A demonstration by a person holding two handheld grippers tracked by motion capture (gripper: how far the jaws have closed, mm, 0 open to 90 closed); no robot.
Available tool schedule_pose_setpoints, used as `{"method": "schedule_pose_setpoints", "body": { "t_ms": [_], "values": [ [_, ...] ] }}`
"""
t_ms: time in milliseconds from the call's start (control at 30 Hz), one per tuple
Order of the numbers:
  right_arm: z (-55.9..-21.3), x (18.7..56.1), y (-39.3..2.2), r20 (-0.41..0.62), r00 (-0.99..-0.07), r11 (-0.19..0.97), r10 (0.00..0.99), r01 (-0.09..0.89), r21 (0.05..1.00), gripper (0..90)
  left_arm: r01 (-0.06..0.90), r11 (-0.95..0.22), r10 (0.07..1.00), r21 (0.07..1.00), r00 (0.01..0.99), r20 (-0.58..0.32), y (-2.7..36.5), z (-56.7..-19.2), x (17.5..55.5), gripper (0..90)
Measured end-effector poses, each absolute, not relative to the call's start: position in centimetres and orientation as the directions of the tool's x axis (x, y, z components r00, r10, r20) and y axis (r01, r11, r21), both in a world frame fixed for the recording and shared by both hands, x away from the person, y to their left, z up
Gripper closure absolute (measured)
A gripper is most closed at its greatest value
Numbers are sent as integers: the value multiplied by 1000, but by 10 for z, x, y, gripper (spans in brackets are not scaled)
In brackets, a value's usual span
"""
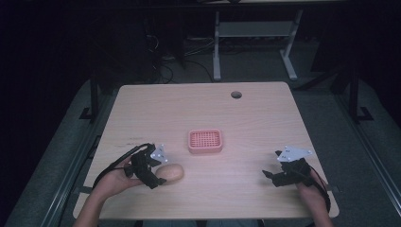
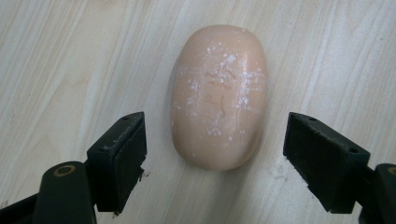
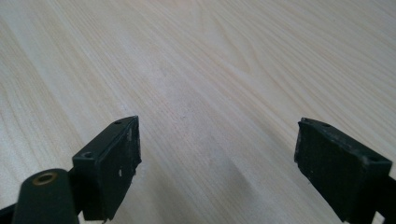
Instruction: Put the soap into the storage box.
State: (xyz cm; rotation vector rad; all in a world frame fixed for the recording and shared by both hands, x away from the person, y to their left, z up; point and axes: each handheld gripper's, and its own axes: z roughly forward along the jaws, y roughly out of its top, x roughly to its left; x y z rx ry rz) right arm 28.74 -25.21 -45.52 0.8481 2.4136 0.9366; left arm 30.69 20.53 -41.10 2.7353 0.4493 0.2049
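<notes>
A peach-coloured oval bar of soap (image 1: 171, 172) lies flat on the wooden table (image 1: 198, 109), left of centre near the front. In the left gripper view the soap (image 2: 218, 95) shows white scuff marks. My left gripper (image 2: 215, 161) is open, its jaws wide apart on either side of the soap's near end without touching it. In the high view my left gripper (image 1: 158, 172) sits just left of the soap. A pink perforated soap dish (image 1: 205, 141) rests at the table's middle. My right gripper (image 1: 272, 172) is open over bare wood at the front right, with its fingertips (image 3: 116, 158) apart.
A round cable hole (image 1: 236, 94) is at the table's back right. White desk legs (image 1: 216, 45) stand on the floor behind the table. The person's hands (image 1: 111, 182) hold the grippers near the front edge.
</notes>
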Motion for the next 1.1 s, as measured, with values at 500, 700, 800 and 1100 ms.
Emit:
{"method": "schedule_pose_setpoints", "body": {
  "t_ms": [500,700,800,1100],
  "values": [
    [-455,287,-252,-152,-729,586,667,387,712,140,293,-891,328,347,944,45,195,-420,318,212],
    [-455,288,-252,-154,-732,589,664,384,711,140,292,-895,321,336,947,31,191,-424,321,212],
    [-455,288,-252,-153,-732,587,664,384,713,140,289,-900,315,327,949,29,189,-425,322,213],
    [-455,288,-252,-152,-731,586,665,384,714,140,289,-906,310,309,951,21,186,-429,325,212]
  ]
}}
